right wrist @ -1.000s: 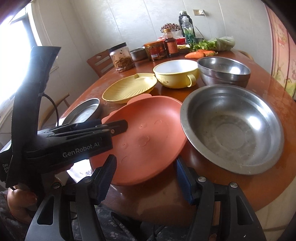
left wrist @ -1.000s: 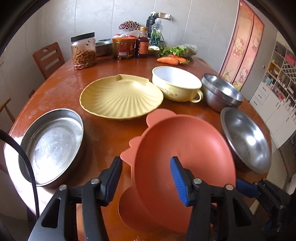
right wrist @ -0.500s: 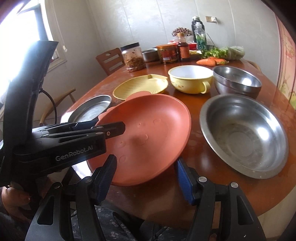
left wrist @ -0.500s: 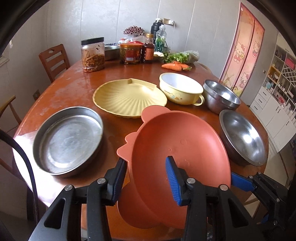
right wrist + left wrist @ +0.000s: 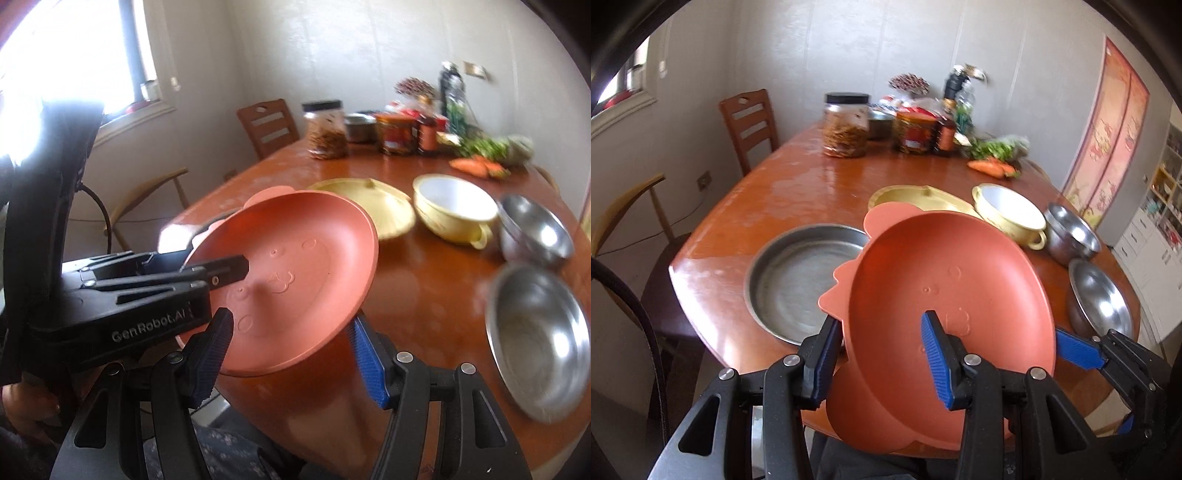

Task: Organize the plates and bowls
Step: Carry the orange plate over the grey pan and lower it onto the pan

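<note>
My left gripper [image 5: 879, 354] is shut on the rim of an orange animal-shaped plate [image 5: 945, 295] and holds it tilted in the air above the table's near edge. The plate [image 5: 295, 273] and the left gripper [image 5: 207, 275] also show in the right wrist view. My right gripper [image 5: 291, 358] is open and empty just below the plate's near rim. A flat steel pan [image 5: 801, 280] lies left of the plate. A yellow shell plate [image 5: 916, 197], a yellow bowl [image 5: 1012, 214], stacked steel bowls [image 5: 1071, 232] and a wide steel bowl [image 5: 1100, 299] lie beyond and right.
The round wooden table [image 5: 812, 192] carries jars [image 5: 846, 125], bottles, greens and carrots [image 5: 990, 166] at its far side. Wooden chairs [image 5: 750, 122] stand left of the table. A cable [image 5: 635, 325] hangs at the left. A white cabinet [image 5: 1160, 236] stands at the right.
My left gripper has lifted the orange plate off the table and drawn it back and up, tilting it more. My right gripper has risen with it and stays open under the plate.
</note>
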`<action>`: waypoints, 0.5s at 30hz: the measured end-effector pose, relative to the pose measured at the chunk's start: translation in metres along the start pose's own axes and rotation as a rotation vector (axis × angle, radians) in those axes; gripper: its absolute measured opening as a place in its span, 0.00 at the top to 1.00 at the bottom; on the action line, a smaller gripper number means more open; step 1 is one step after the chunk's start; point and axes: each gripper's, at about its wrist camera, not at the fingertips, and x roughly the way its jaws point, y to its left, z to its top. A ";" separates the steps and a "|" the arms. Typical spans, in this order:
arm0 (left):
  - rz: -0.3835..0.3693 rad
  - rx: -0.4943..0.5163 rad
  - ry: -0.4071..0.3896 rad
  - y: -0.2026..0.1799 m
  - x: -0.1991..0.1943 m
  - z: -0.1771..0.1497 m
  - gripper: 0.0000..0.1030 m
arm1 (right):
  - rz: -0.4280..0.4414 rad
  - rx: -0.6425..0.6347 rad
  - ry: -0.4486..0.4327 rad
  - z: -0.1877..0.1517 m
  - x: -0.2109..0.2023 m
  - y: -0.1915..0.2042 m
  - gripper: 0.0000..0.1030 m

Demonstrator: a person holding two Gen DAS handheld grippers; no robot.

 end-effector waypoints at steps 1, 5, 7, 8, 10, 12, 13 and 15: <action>0.004 -0.008 -0.002 0.005 -0.001 0.002 0.58 | 0.006 -0.015 -0.001 0.006 0.004 0.004 0.35; 0.039 -0.034 -0.013 0.026 -0.002 0.009 0.58 | 0.041 -0.057 -0.001 0.024 0.021 0.016 0.35; 0.052 -0.051 -0.012 0.037 0.002 0.013 0.58 | 0.054 -0.080 -0.004 0.033 0.032 0.023 0.35; 0.060 -0.058 -0.009 0.042 0.004 0.015 0.58 | 0.058 -0.091 -0.001 0.036 0.037 0.025 0.35; 0.071 -0.074 0.001 0.052 0.010 0.019 0.58 | 0.064 -0.119 0.005 0.044 0.049 0.032 0.35; 0.081 -0.088 0.006 0.061 0.016 0.021 0.58 | 0.074 -0.127 0.017 0.050 0.061 0.035 0.35; 0.082 -0.093 0.012 0.065 0.018 0.022 0.58 | 0.081 -0.133 0.018 0.051 0.066 0.037 0.35; 0.086 -0.106 0.026 0.072 0.026 0.024 0.58 | 0.088 -0.136 0.027 0.055 0.077 0.039 0.35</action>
